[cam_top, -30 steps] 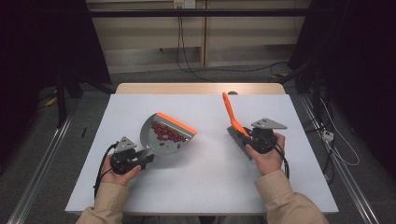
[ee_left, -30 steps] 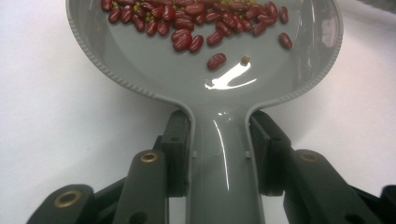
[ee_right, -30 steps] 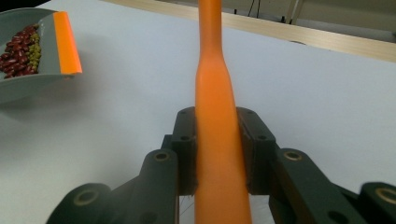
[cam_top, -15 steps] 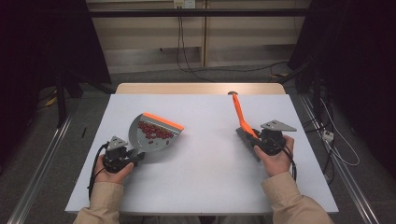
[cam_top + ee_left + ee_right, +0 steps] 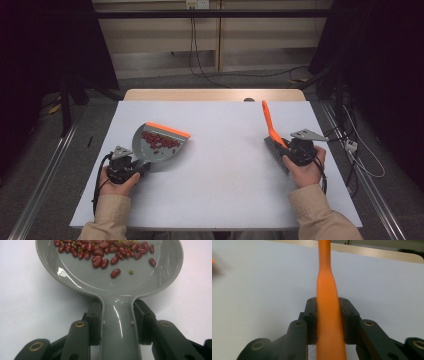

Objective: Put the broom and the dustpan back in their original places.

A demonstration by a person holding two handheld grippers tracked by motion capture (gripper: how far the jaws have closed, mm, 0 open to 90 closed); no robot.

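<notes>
A grey dustpan (image 5: 159,142) with an orange lip lies on the white table (image 5: 220,180) at the left. It holds several red beans (image 5: 105,251) and a few small green ones. My left gripper (image 5: 131,165) is shut on the dustpan's handle (image 5: 120,325), one pad on each side. At the right, my right gripper (image 5: 286,150) is shut on an orange-handled brush (image 5: 270,125). The orange handle (image 5: 327,312) points away from me between the pads, and the dark bristles (image 5: 275,152) lie by the hand.
A wooden strip (image 5: 215,95) runs along the table's far edge. Cables (image 5: 350,145) hang off the right side, and metal rails (image 5: 45,165) flank the table on the floor.
The right gripper and brush moved right, away from the dustpan. The left gripper drew the dustpan slightly left and toward me, then settled.
</notes>
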